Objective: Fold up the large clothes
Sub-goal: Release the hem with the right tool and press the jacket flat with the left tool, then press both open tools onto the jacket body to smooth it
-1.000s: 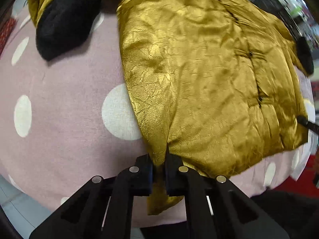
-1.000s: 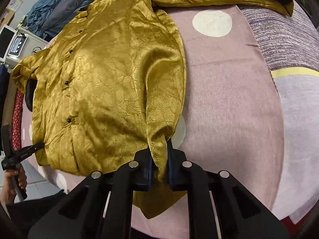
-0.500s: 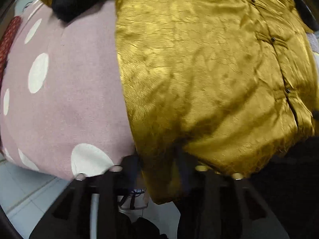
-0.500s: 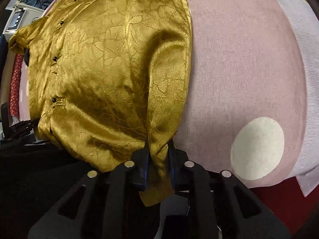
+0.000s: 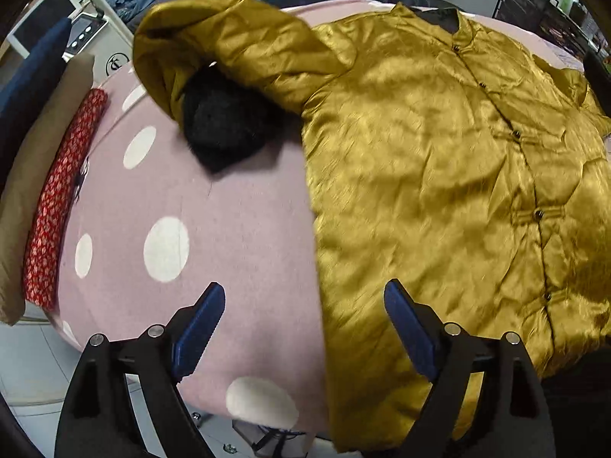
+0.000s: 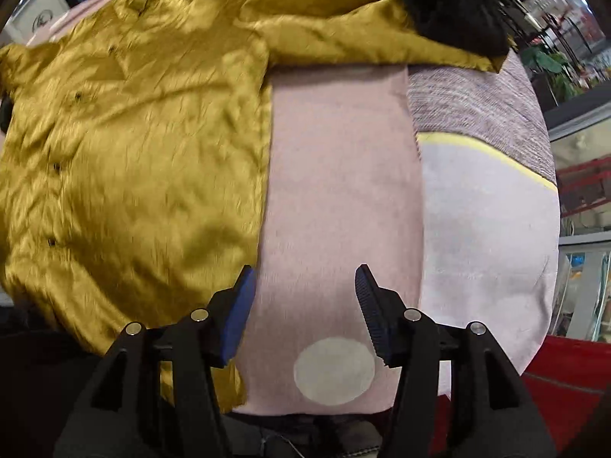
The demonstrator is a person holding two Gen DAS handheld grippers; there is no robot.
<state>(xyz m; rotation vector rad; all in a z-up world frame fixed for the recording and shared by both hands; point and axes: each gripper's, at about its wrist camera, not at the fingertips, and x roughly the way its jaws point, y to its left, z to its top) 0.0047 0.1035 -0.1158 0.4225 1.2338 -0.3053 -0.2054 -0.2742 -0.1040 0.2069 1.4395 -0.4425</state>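
**Q:** At the near edge of the bed point(image 5: 244, 229), where does the one garment lie?

**A:** A single gold jacket point(image 5: 439, 175) is spread front-up on the pink spotted cover, its hem at the near edge, its collar toward the far edge. The button line, its long axis, runs from near edge to far. One sleeve point(image 5: 236, 49) is angled out toward the far left corner, the other sleeve point(image 6: 343, 38) toward the far right corner, each ending in a black fur cuff point(image 5: 225, 129).

**Q:** And the two grippers?

**A:** Both have just been opening. The left gripper point(image 5: 303, 324) stands wide above the jacket's left side edge; cloth lies below the gap, but the pads are clear of it. The right gripper point(image 6: 303, 297) is about half open, with only bare cover between its jaws and the jacket's right side edge just beside its left finger.

**Q:** Which is better placed for a sleeve?

**A:** Judging by position, each hand is nearer the sleeve on its own side; both sleeves lie well beyond the fingertips, toward the far edge.
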